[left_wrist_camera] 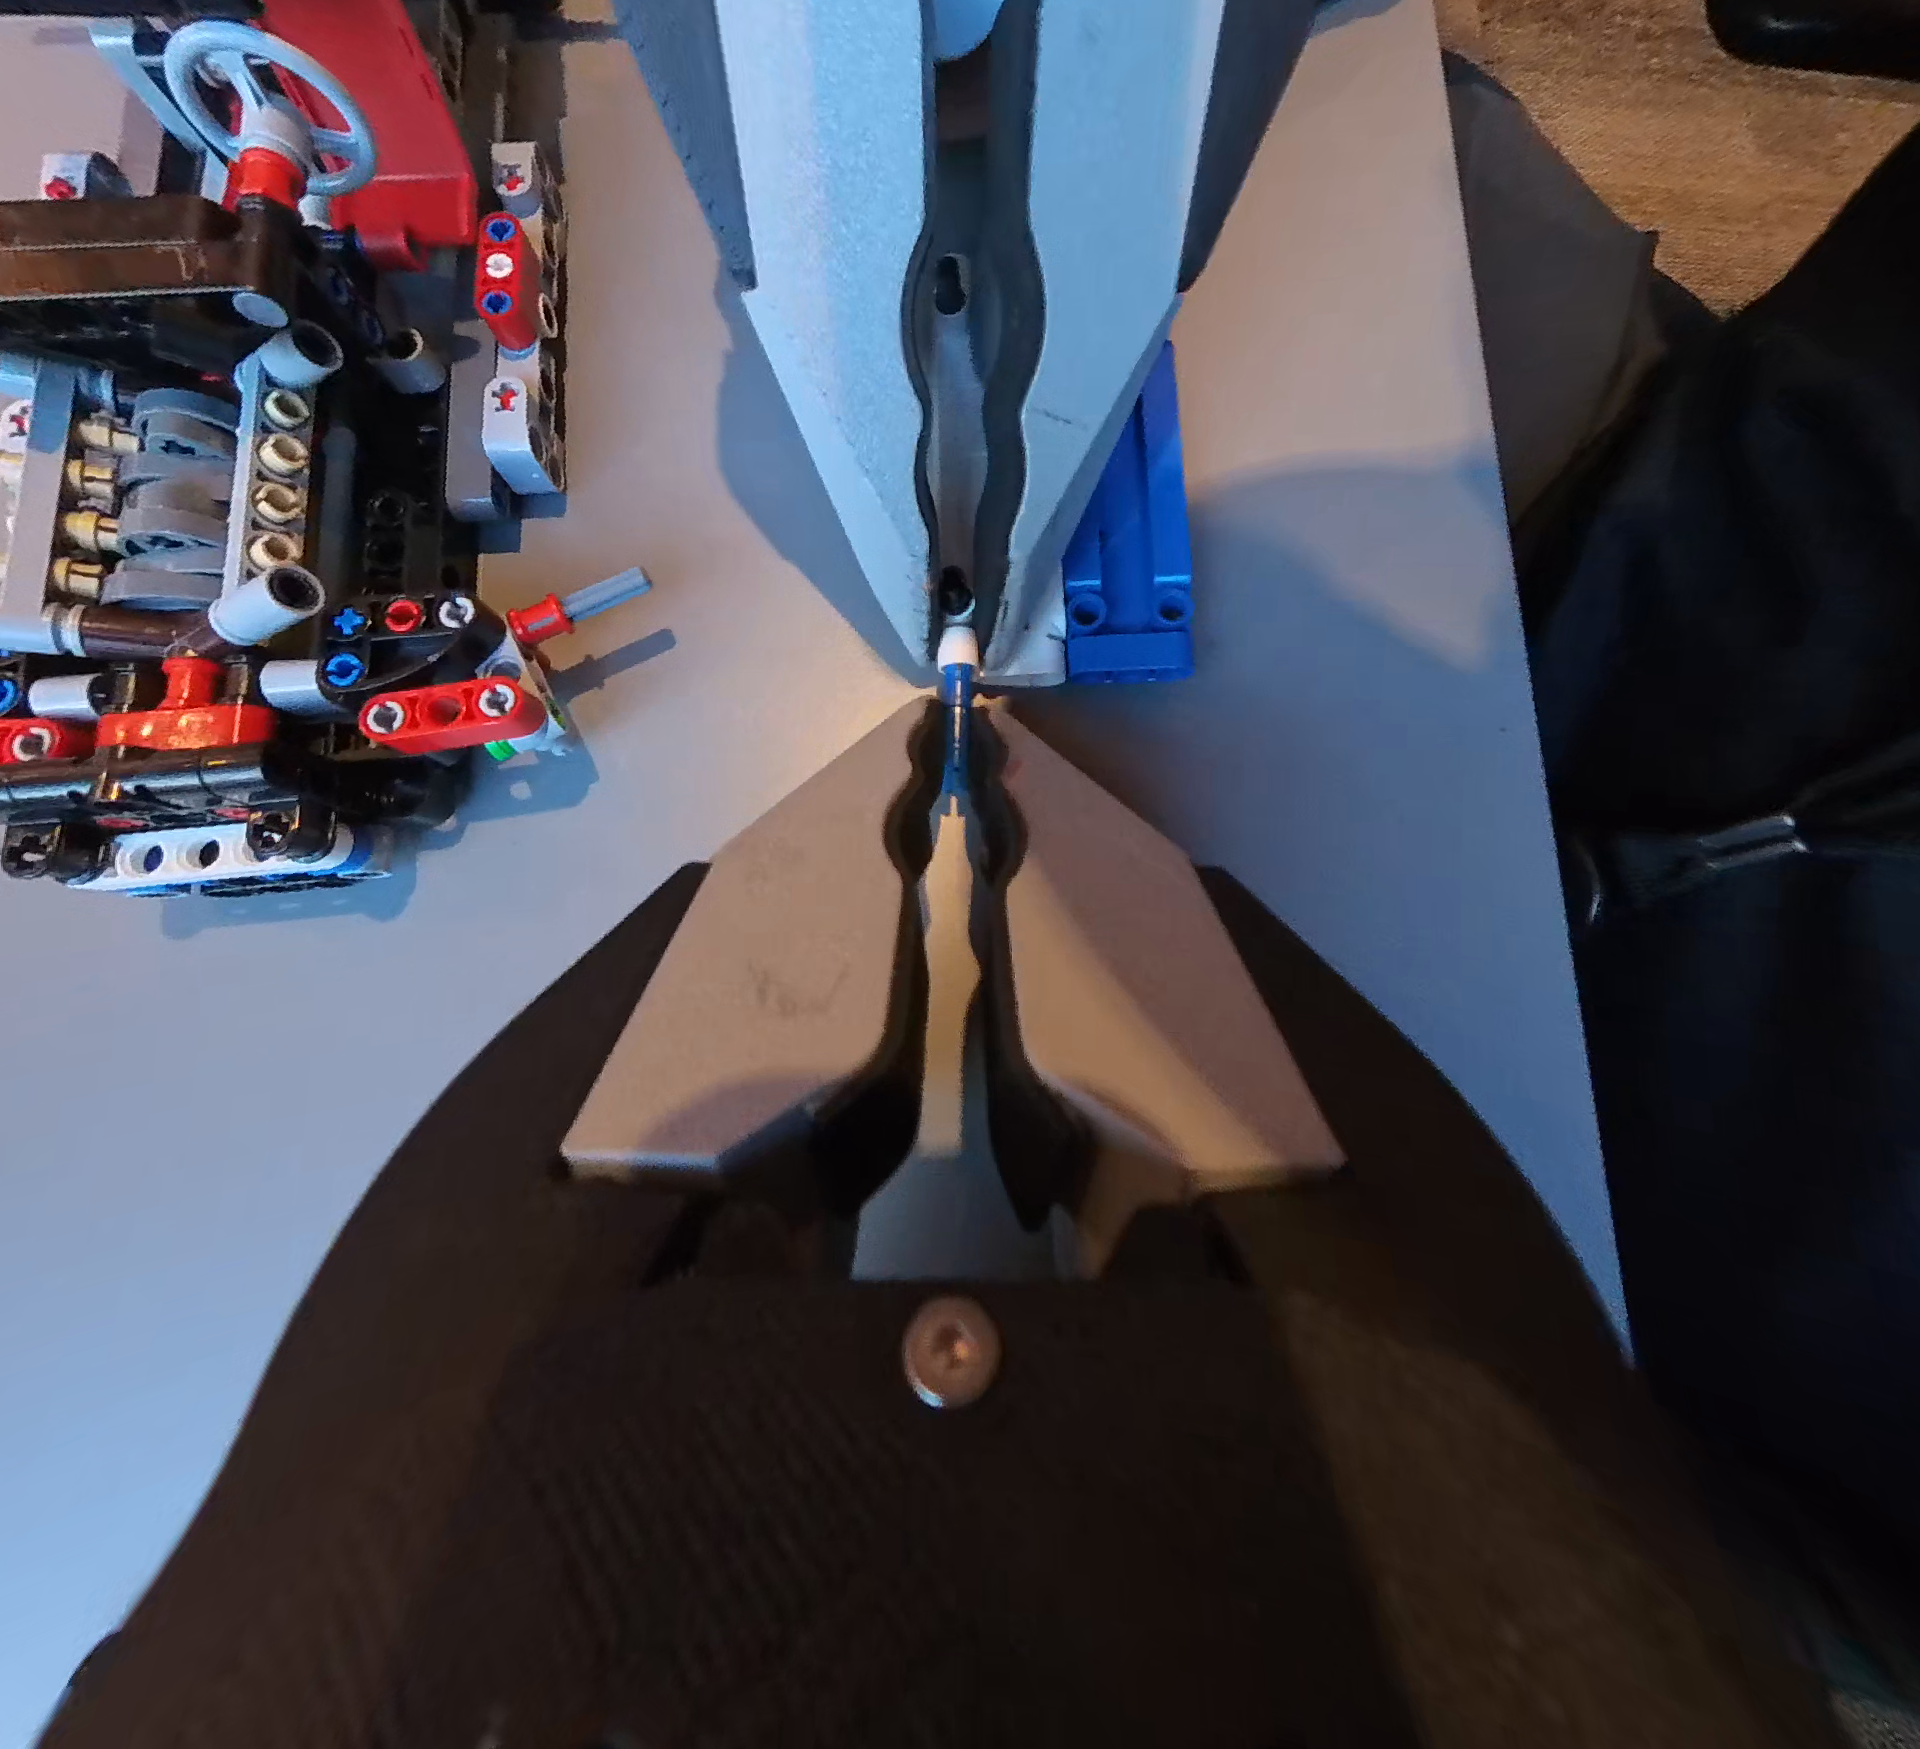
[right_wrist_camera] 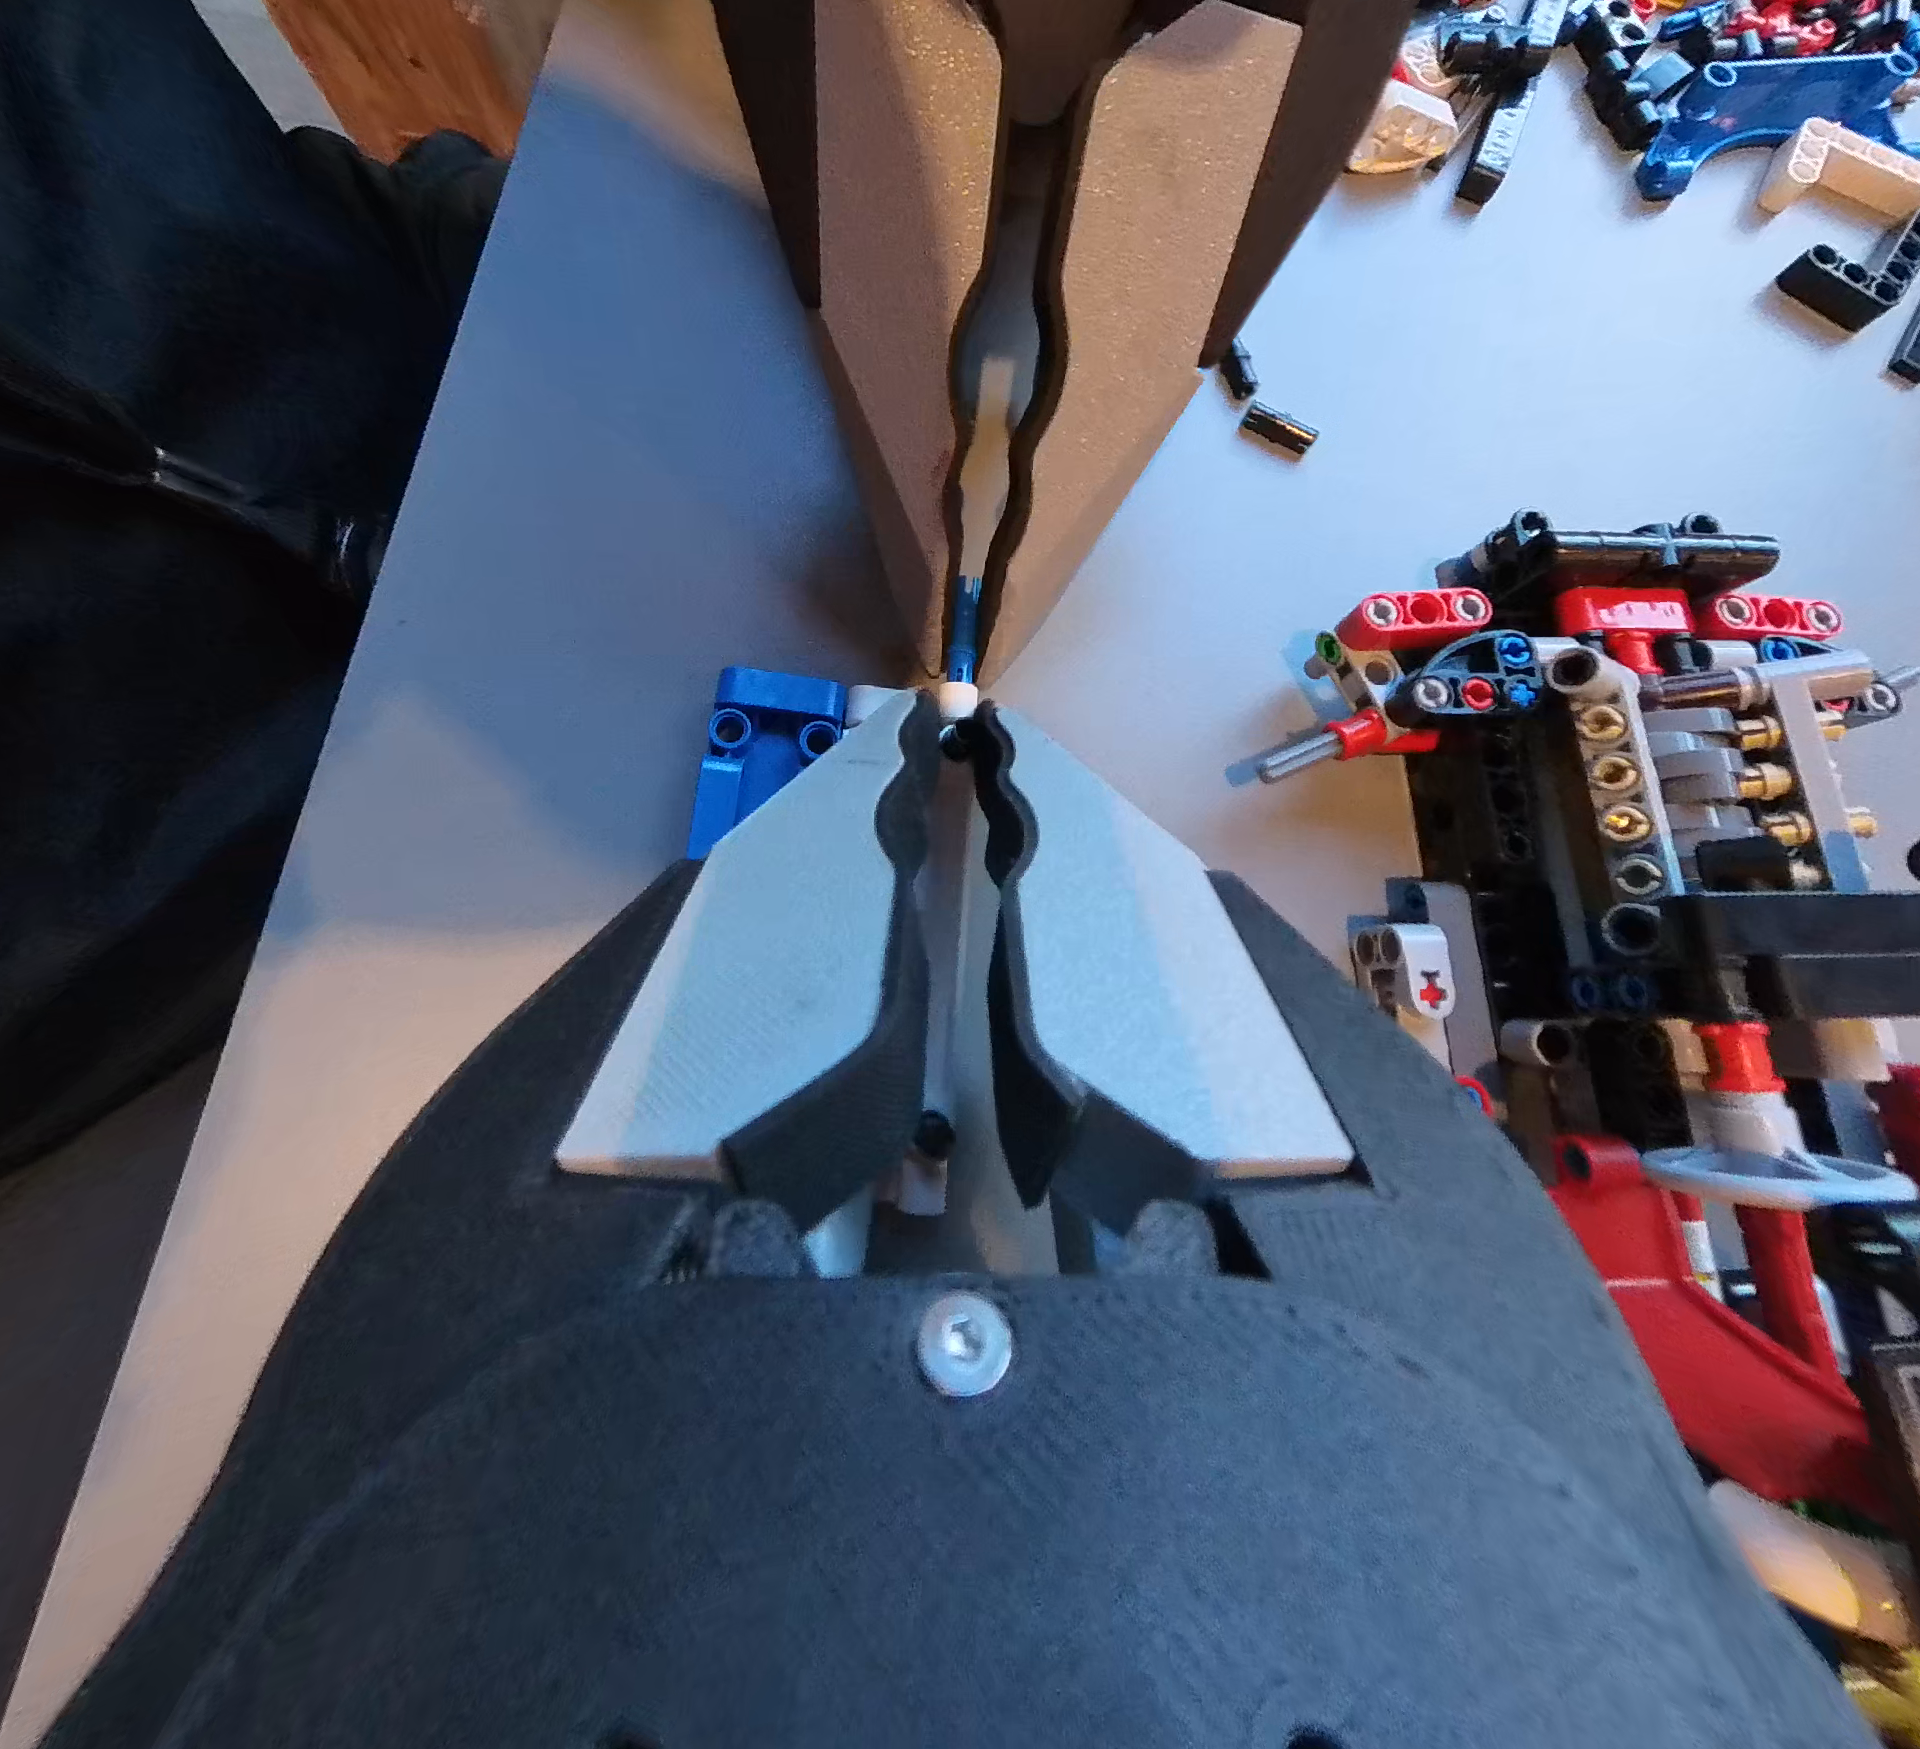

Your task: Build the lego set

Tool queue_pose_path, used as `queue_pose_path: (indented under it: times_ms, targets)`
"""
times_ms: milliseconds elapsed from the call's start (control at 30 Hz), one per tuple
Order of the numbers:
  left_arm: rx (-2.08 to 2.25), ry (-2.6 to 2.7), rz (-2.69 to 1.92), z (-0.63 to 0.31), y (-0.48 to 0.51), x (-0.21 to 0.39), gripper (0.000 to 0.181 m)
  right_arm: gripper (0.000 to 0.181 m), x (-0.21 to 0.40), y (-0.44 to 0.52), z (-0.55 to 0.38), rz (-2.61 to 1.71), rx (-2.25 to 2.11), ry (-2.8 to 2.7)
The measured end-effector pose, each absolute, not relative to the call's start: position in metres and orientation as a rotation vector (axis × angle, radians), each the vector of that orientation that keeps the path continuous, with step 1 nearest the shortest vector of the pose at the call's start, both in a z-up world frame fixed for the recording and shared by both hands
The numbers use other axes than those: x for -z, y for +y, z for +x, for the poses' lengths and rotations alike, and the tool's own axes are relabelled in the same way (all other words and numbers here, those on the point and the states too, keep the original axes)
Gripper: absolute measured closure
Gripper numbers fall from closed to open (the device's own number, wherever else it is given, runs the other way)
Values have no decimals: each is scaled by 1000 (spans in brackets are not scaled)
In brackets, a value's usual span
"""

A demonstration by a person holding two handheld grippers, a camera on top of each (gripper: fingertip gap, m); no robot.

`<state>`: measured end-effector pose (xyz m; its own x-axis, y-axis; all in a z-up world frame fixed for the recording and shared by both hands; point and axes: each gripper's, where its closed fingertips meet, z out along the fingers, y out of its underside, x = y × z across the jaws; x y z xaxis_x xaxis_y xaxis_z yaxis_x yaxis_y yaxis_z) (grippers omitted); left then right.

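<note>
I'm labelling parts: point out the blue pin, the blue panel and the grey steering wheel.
blue pin [left_wrist_camera: 956,743], left wrist view, mid shaft.
blue panel [left_wrist_camera: 1132,546], left wrist view, top face.
grey steering wheel [left_wrist_camera: 348,104], left wrist view, right rim.

My right gripper's fingers [right_wrist_camera: 831,878] hide most of the blue panel [right_wrist_camera: 774,733]; the model [left_wrist_camera: 239,473] runs off frame beside my left gripper.

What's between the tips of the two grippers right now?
A blue pin in the left gripper meets a small white piece in the right gripper; both wrist views show it.
</note>
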<state>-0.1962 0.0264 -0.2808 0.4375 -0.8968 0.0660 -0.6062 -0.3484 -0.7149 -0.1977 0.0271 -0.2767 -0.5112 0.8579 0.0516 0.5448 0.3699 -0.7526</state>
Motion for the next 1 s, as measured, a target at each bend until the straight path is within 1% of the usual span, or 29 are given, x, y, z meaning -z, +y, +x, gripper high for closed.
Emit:
queue_pose_path:
  times_ms: [300, 500, 700, 900, 1000]
  targets:
    - [571, 1252, -2092, -195, 27, 281, 180, 176, 277, 27, -197, -1208, -950, -2202]
    - [356, 1425, -2052, -195, 27, 281, 180, 176, 277, 26, -195, -1171, -935, -2207]
    - [444, 1410, -2057, -196, 26, 282, 180, 176, 276, 26, -195, -1185, -958, -2201]
    - [490, 1266, -2186, -195, 27, 282, 181, 176, 277, 28, -195, -1258, -1000, -2201]
    - [602, 1158, -2205, -194, 28, 281, 180, 176, 277, 28, -195, -1250, -991, -2200]
